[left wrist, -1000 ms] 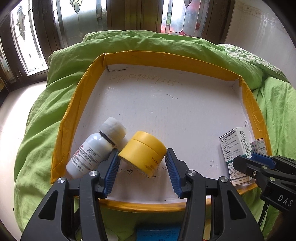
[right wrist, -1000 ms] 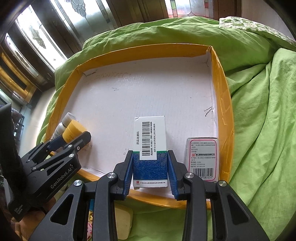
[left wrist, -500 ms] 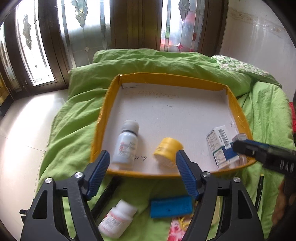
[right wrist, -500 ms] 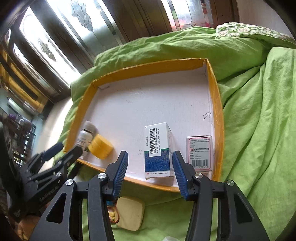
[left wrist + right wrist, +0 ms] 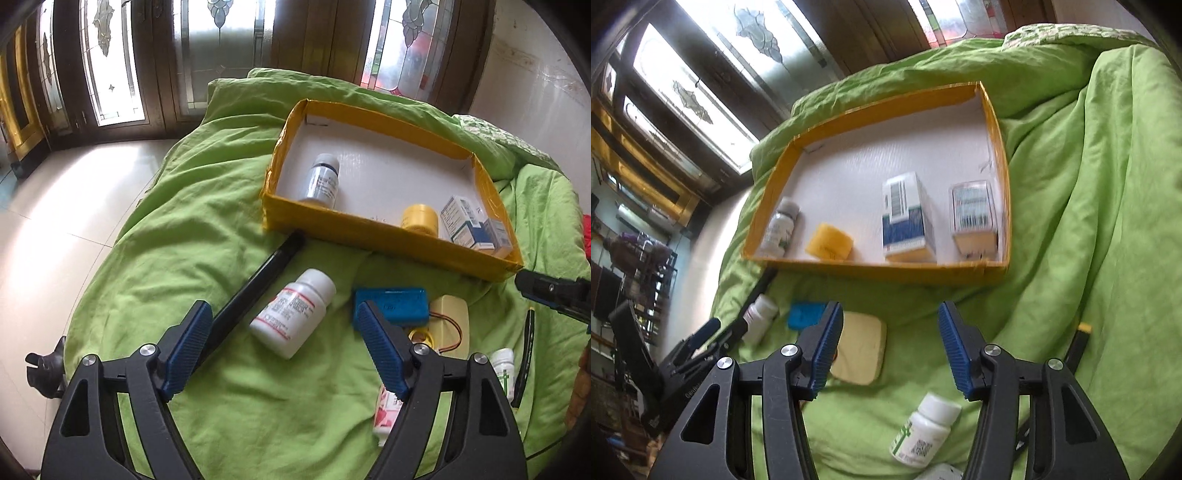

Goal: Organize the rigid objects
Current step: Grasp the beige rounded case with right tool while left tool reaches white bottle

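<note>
Fingers of the left gripper (image 5: 284,350) are standing spread wide, having just been opening, with nothing gripped; a white pill bottle with a red-edged label (image 5: 293,314) is lying on the green bedspread (image 5: 177,236) in the gap beyond them, untouched. Fingers of the right gripper (image 5: 890,345) are parted about halfway, also having just been opening, and are gripping nothing; a pale yellow square pad (image 5: 858,349) is lying just beside the left one.

The yellow-walled tray (image 5: 879,267) is sitting on the bed, holding a grey bottle (image 5: 323,181) lying down, a yellow jar (image 5: 419,219), a blue-and-white carton (image 5: 907,218) and a second small carton (image 5: 973,214), all along its near side.

The near wall is hiding the jar's base in the left view. The carton print is blurring in the right view. A blue case (image 5: 391,304) is partly covered by a finger, and a small green-labelled bottle (image 5: 925,430) is lying under the right gripper.
</note>
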Tool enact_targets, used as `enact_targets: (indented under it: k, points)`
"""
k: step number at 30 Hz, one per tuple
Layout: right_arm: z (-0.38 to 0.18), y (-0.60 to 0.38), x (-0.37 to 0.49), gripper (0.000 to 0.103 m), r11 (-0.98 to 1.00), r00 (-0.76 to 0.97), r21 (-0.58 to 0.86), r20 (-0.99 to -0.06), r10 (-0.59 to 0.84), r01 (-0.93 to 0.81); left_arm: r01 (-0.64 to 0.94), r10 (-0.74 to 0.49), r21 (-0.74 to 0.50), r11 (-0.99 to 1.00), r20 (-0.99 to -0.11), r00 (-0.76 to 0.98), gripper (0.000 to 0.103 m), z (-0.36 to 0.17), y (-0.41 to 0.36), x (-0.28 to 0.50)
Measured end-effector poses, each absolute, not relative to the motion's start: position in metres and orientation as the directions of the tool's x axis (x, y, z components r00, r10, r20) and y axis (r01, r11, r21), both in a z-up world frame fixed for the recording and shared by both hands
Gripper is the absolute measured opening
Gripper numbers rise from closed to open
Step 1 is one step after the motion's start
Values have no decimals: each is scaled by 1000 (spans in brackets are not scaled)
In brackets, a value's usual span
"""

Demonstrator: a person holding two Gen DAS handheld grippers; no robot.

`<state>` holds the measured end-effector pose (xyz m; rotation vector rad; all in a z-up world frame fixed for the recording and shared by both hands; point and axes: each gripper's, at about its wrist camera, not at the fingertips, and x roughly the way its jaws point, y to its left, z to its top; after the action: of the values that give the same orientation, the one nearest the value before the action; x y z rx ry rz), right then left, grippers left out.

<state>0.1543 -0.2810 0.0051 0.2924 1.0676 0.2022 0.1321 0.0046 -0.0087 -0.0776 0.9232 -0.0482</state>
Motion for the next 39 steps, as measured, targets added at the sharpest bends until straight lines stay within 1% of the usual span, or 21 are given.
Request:
enact_targets:
  k: [5, 8, 10, 11, 13, 15, 18, 19, 20, 23, 24, 25, 27, 28, 32, 34, 35, 36, 37, 39]
  points:
    - [-8, -278, 152, 49, 948, 438, 319, -850, 293, -15, 19, -91, -100, 995, -795, 599, 81, -10, 6, 128]
    - [-9, -278, 150, 49, 944, 438, 330, -847, 302, -13, 38, -74, -64, 997, -805, 589, 81, -18, 1, 132]
    - [-8, -278, 149, 49, 945, 445, 327, -844, 299, -14, 37, -41, -23, 999, -797, 603, 81, -20, -2, 136]
    - [-8, -279, 149, 49, 944, 445, 329, -844, 300, -11, 32, -23, -5, 999, -793, 608, 79, -22, -2, 138]
    - [-9, -281, 149, 49, 943, 444, 334, -844, 301, -5, 24, -22, -9, 1000, -793, 609, 76, -25, 0, 142]
    - [-8, -285, 148, 49, 942, 445, 335, -844, 298, 5, 28, -33, -20, 999, -800, 599, 75, -29, 1, 145]
    - [-8, -292, 149, 49, 938, 448, 346, -844, 295, 33, 63, -35, 3, 998, -804, 594, 75, -34, -7, 144]
    - [-9, -293, 149, 49, 935, 446, 352, -844, 298, 41, 80, -32, 19, 997, -803, 595, 72, -35, -12, 144]
    - [-10, -293, 149, 49, 933, 440, 357, -845, 302, 44, 94, -28, 36, 995, -802, 596, 62, -36, -16, 144]
    - [-19, -283, 150, 49, 926, 402, 376, -853, 333, 31, 132, -20, 73, 989, -806, 592, 47, -40, -27, 145]
    - [-25, -276, 152, 48, 929, 379, 369, -862, 337, 13, 139, -15, 85, 987, -805, 593, 44, -41, -30, 144]
    - [-31, -270, 153, 47, 937, 363, 348, -873, 325, -1, 148, -19, 85, 985, -807, 590, 34, -40, -31, 142]
    - [-45, -259, 154, 32, 955, 325, 296, -901, 288, -28, 165, -55, 47, 985, -827, 560, 33, -40, -32, 139]
    - [-50, -256, 154, 31, 957, 310, 288, -907, 284, -32, 175, -84, 14, 985, -837, 541, 33, -41, -31, 137]
    - [-50, -248, 154, 31, 955, 319, 290, -901, 294, -60, 196, -71, 44, 980, -839, 540, 34, -41, -39, 132]
    - [-50, -241, 156, 32, 952, 317, 295, -899, 304, -78, 194, -77, 34, 980, -840, 537, 34, -41, -38, 132]
    - [-51, -238, 157, 32, 954, 316, 289, -900, 301, -83, 189, -84, 23, 982, -840, 536, 34, -41, -36, 133]
    - [-52, -234, 159, 37, 955, 318, 283, -900, 297, -89, 187, -91, 12, 982, -840, 535, 34, -40, -35, 134]
    - [-52, -230, 160, 38, 956, 320, 279, -901, 294, -94, 187, -96, 6, 982, -841, 532, 34, -41, -35, 135]
    - [-52, -222, 161, 40, 958, 322, 265, -902, 286, -110, 190, -90, 14, 982, -845, 527, 34, -43, -35, 137]
